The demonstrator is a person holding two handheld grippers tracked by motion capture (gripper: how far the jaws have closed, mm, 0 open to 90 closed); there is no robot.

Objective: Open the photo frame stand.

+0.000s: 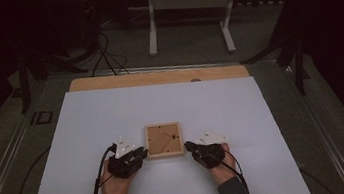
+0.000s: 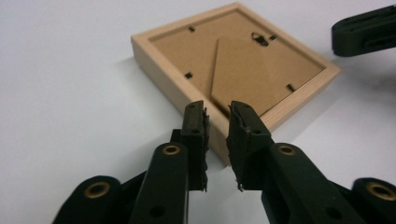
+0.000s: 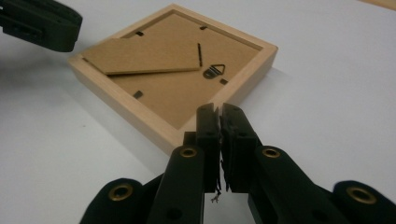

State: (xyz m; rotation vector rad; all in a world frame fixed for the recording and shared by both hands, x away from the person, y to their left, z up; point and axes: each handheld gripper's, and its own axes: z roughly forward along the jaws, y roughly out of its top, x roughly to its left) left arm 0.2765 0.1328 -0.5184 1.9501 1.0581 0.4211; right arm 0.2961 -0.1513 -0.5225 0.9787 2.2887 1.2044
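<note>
A small square wooden picture frame lies face down on the white sheet, its brown backing board and stand flap up. My left gripper rests at the frame's left near corner. Its jaws stand a finger's width apart with nothing pressed between the pads, and the corner shows in the gap below them. At the frame's right near corner is my right gripper. Its jaws are together, with only a thin slit between them. Each gripper view shows the other gripper's black tip across the frame.
The white sheet covers a wooden board whose bare far edge shows. Behind the table stands a white metal stand, with cables on the dark floor. Cables trail from both grippers toward the near edge.
</note>
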